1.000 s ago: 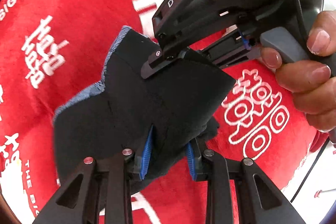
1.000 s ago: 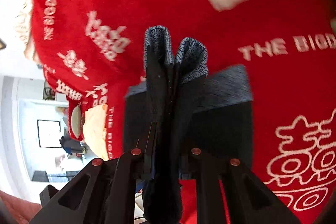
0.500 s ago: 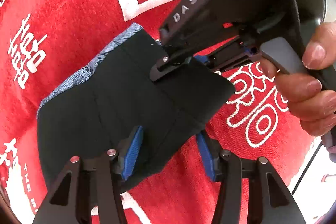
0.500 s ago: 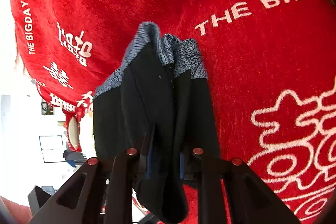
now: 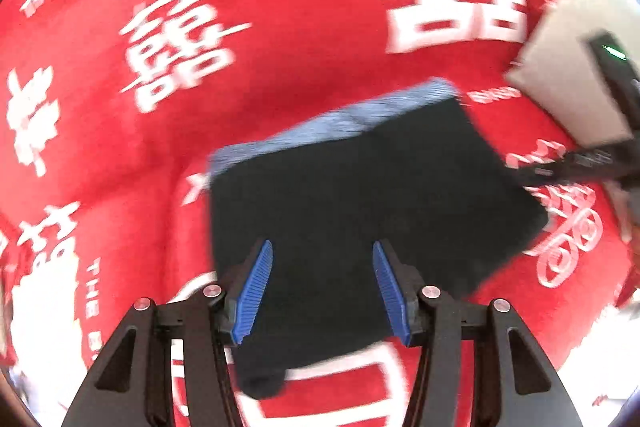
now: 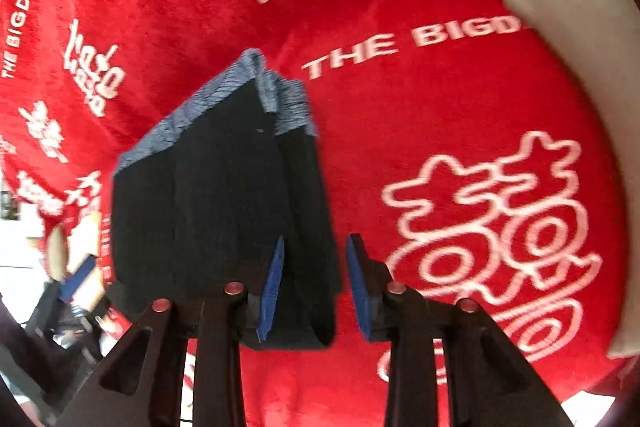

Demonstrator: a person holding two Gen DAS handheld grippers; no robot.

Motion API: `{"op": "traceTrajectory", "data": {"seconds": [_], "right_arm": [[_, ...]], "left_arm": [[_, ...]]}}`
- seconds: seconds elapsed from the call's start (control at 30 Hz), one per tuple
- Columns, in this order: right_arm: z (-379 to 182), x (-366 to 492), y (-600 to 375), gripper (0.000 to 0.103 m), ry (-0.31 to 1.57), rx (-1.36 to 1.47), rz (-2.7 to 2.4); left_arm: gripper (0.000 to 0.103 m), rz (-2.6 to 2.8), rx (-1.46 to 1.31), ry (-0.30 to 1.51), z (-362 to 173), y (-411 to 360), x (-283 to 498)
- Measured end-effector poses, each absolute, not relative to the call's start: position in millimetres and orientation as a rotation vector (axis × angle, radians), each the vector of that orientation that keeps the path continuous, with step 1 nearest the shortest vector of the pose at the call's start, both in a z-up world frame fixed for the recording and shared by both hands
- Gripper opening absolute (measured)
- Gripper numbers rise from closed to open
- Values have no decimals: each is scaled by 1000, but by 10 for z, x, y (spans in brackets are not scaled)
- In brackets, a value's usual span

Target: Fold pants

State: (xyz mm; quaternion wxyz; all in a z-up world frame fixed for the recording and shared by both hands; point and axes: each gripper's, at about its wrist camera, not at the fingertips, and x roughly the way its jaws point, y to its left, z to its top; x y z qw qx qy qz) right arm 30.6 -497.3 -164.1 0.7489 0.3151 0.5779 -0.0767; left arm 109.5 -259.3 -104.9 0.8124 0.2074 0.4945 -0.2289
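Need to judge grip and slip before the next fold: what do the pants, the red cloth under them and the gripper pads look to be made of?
Pants: dark, matte, soft fabric, probably knit, with a blue-grey heathered waistband.
Red cloth: plush, fleece-like; fuzzy nap shows, white lettering.
Pads: blue, finely ribbed, likely rubber or soft plastic; both grippers are open.

one folded pants [image 5: 360, 211], one red blanket [image 5: 280, 27]

Red blanket [image 5: 280, 7] with white lettering; pale cushion [image 6: 592, 39] at its edge.
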Motion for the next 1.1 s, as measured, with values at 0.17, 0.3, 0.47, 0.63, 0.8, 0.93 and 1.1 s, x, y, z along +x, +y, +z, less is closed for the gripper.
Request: {"op": "traceTrajectory", "data": {"seconds": [0.17, 0.3, 0.47, 0.63, 0.8, 0.93, 1.1], "right_arm": [[-1415, 239, -5002, 35, 1203, 690, -225], [-1291, 519, -4938, 35, 1153, 639, -172], [-1462, 1080, -5053, 35, 1112, 741, -97], [-1665, 1330, -5118, 9, 1160, 781, -71], [-1790, 1231, -5123, 0, 1222, 724, -132], [-1814, 1078, -5139, 3, 1256, 676, -180], [-1664, 769, -4993, 10, 1261, 607, -230]], "left_arm": [[54, -376, 400, 1099, -1173, -2320, 1340], [54, -343, 363, 1148, -1300, -2199, 1411], [54, -328, 300, 1168, -1355, -2161, 1506], [58, -318, 231, 1238, -1510, -2124, 1569], [71, -309, 165, 1284, -1670, -2079, 1481], [72, -302, 174, 1286, -1703, -2107, 1458], [77, -311, 171, 1306, -1728, -2084, 1503]]}}
